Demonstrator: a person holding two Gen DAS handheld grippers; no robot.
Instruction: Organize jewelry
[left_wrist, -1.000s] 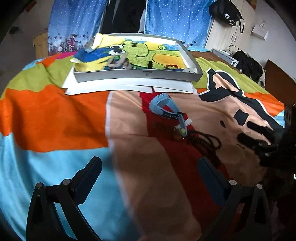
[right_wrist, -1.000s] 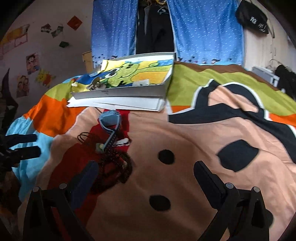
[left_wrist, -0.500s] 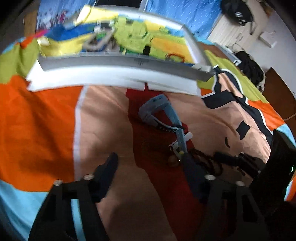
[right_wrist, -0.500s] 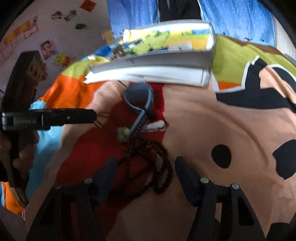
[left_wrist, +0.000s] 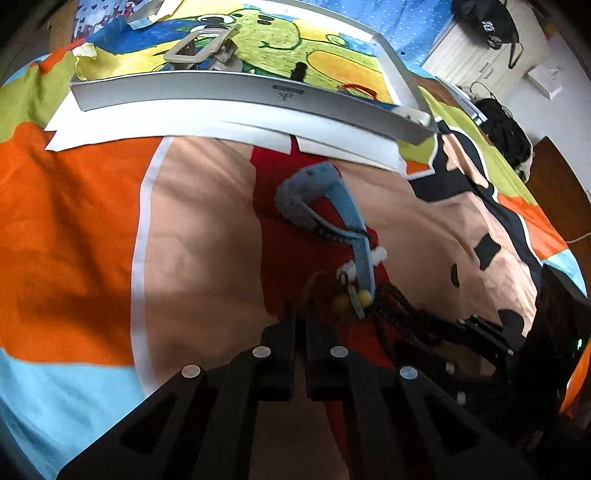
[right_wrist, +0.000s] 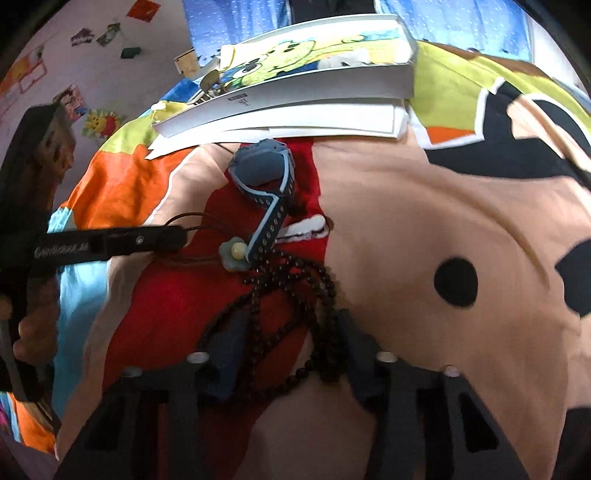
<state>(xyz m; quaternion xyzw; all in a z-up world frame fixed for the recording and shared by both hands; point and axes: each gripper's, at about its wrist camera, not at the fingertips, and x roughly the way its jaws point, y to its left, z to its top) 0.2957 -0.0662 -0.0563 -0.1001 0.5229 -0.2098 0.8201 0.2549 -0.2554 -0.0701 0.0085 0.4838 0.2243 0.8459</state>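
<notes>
On the colourful bedspread lies a tangle: a blue watch (left_wrist: 314, 199) (right_wrist: 262, 170), a thin brown cord with a flower pendant (left_wrist: 354, 299) (right_wrist: 233, 254), and a dark bead necklace (left_wrist: 399, 310) (right_wrist: 291, 273). My left gripper (left_wrist: 300, 317) (right_wrist: 181, 236) is shut, its tips pinching the brown cord just left of the pendant. My right gripper (right_wrist: 290, 332) (left_wrist: 461, 328) straddles the bead loops. Its jaws are closing, with the beads between them and no firm press visible. Behind the pile stands a grey tray (left_wrist: 236, 88) (right_wrist: 295, 92) lined with a green cartoon cloth.
White sheets (left_wrist: 184, 122) stick out under the tray. A metal watch band (left_wrist: 199, 48) and a small red ring (left_wrist: 356, 90) lie inside it. A person's hand (right_wrist: 29, 332) holds the left gripper. Dark clothes (left_wrist: 506, 129) lie at the bed's far right.
Both grippers came down and forward onto the jewelry pile. The left jaws went from wide open to shut at the cord. The right jaws narrowed around the beads.
</notes>
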